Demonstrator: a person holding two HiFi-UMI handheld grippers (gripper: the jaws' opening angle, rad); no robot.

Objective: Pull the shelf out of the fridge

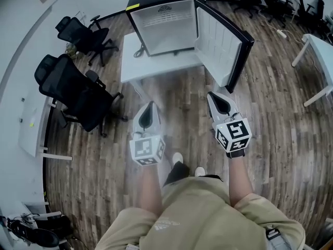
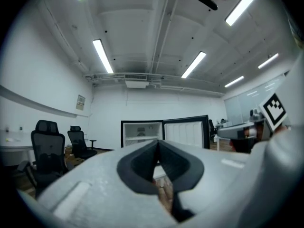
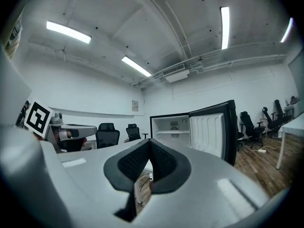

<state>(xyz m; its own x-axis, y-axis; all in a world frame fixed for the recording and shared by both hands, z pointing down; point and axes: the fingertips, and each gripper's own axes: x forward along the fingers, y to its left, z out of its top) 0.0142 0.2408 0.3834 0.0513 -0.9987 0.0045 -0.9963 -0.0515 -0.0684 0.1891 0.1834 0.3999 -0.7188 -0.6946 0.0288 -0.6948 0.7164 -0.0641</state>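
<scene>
at the left side of the room two black office chairs (image 1: 78,90) stand on the wooden floor (image 1: 182,95), well apart from the person. next to them, further to the middle, there is a low white table (image 1: 130,69). the fridge (image 1: 161,7) stands on the far right part of this tabletop. its inside is white, and the shelf (image 2: 139,137) is in its place inside, across the middle of the compartment. the left gripper (image 1: 150,105) is held level above the floor, in front of the near edge of the table and not touching anything. its fingers are pressed together at the tips and nothing is between them. the right gripper (image 1: 213,95) is beside it, a little nearer to the fridge, also level. its fingers are fully closed too and hold nothing. the door (image 1: 221,43) of the fridge is wide open and swings out to the right, past the right edge of the tabletop, near the right gripper. a white desk (image 1: 320,51) is at the far right.
</scene>
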